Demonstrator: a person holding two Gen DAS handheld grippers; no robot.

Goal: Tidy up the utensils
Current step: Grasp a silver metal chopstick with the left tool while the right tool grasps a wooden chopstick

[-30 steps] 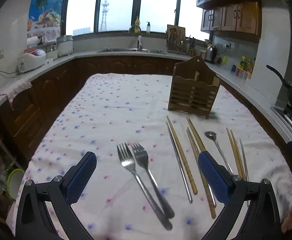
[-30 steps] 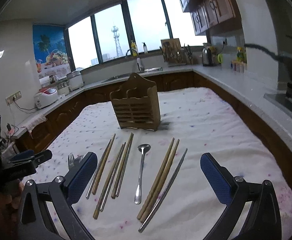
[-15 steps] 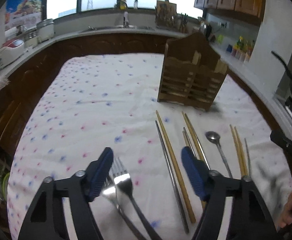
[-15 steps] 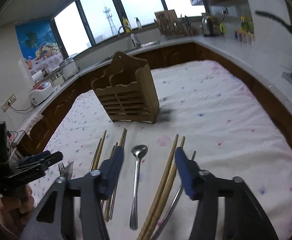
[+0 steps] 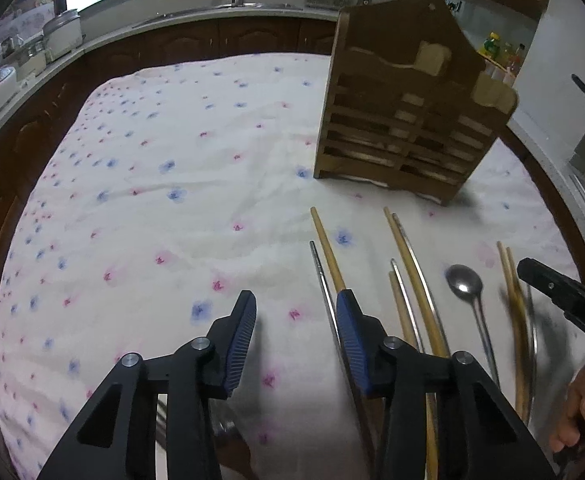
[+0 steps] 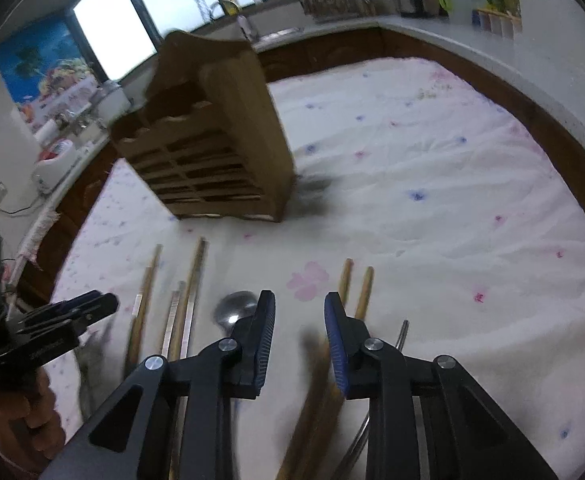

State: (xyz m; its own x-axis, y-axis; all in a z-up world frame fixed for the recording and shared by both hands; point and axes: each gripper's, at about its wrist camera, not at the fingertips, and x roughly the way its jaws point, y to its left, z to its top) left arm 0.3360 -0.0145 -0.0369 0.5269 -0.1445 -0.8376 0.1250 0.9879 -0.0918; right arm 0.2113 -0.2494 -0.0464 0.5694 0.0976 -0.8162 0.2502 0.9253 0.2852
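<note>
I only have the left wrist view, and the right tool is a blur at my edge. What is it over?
Observer: The right tool hovers over the pair of tan wooden chopsticks. Their blurred shafts run between its fingers, not pinched. Its jaws have just been closing.
Operator: Where is the silver metal spoon from there?
Observer: Its bowl lies just left of the tool's left finger.
Operator: Anything on the other side?
Observer: A thin metal chopstick shows beside the right finger.

Both grippers are built alike: left gripper and right gripper in black plastic, blue ribbed pads, silver screws, white lettering.
</note>
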